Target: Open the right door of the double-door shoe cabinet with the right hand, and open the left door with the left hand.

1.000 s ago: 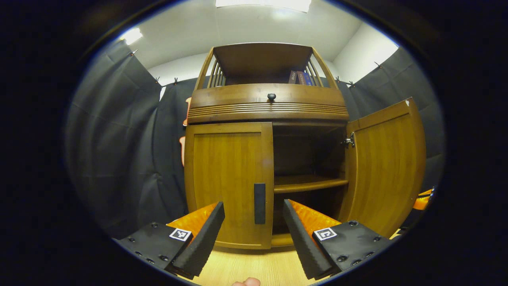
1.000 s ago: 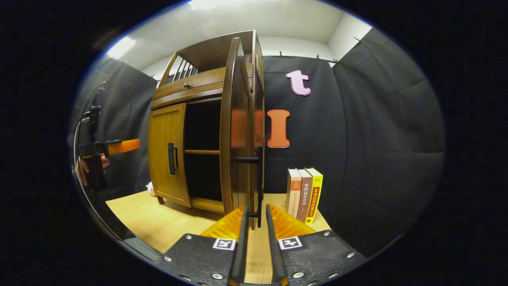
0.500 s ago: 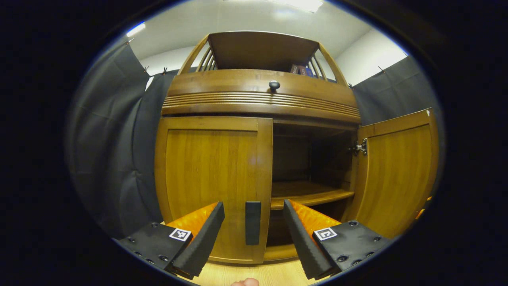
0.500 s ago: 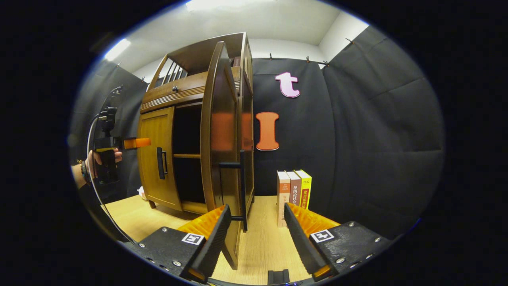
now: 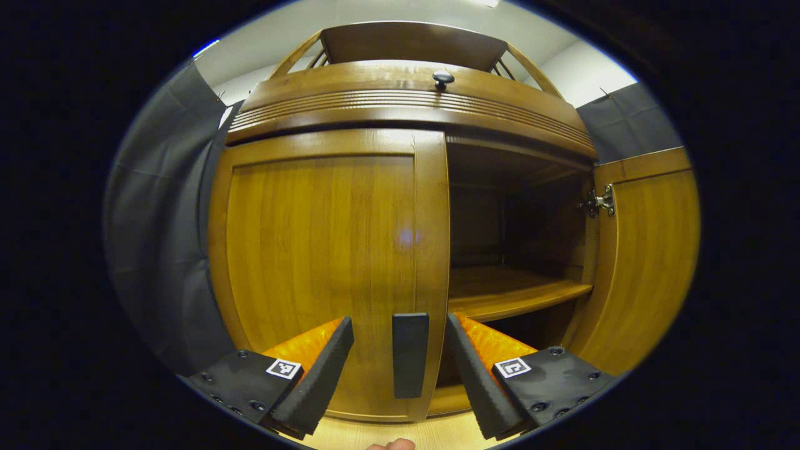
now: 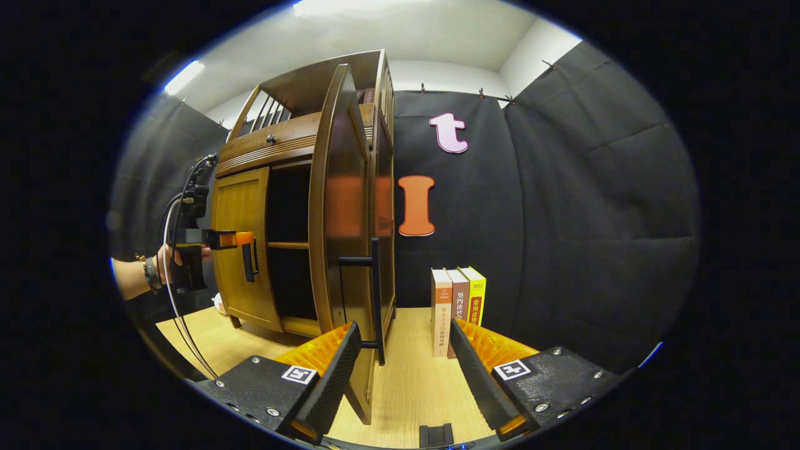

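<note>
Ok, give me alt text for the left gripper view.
The open left gripper straddles the dark handle of the cabinet's closed left door. Beside it, the right door is swung open, showing a bare shelf.

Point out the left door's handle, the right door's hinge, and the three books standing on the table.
left door handle point(image 5: 410, 355), left gripper view, middle of the bar
right door hinge point(image 5: 600, 202), left gripper view, metal plate
three books point(image 6: 457, 312), right gripper view, middle book's spine
</note>
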{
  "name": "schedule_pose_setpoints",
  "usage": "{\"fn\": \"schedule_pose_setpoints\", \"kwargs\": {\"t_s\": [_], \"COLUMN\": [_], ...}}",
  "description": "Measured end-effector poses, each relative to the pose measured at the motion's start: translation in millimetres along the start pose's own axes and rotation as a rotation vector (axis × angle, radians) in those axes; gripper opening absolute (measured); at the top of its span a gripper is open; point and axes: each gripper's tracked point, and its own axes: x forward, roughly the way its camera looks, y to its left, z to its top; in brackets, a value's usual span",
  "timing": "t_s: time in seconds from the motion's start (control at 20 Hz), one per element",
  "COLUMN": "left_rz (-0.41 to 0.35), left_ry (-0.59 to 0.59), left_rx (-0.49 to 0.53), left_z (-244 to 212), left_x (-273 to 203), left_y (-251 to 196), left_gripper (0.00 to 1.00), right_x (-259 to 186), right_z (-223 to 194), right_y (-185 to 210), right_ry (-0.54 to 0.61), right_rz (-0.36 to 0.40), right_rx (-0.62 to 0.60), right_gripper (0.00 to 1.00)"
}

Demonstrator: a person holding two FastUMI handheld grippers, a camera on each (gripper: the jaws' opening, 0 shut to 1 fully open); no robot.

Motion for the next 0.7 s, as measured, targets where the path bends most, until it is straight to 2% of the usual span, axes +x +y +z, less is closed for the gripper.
{"fn": "schedule_pose_setpoints", "kwargs": {"t_s": [0.3, 0.35, 0.65, 0.7], "left_rz": [0.007, -0.013, -0.020, -0.023], "left_ry": [0.039, 0.038, 0.019, 0.022], "left_rx": [0.008, -0.005, 0.015, 0.015], "left_z": [-19.0, -20.6, -21.3, -22.7], "left_x": [27.8, 29.1, 30.5, 29.9], "left_y": [3.3, -1.5, -0.7, -2.0], "left_gripper": [0.93, 0.93, 0.90, 0.83], "right_x": [0.5, 0.3, -0.3, -0.8], "right_z": [-1.1, -1.8, 0.1, 0.7], "right_y": [0.3, -0.3, 0.5, 0.3], "right_ry": [0.005, 0.007, 0.002, 0.000], "right_rz": [-0.002, -0.004, -0.007, -0.007], "right_rx": [0.003, 0.005, 0.011, 0.012], "right_gripper": [0.88, 0.88, 0.88, 0.88]}}
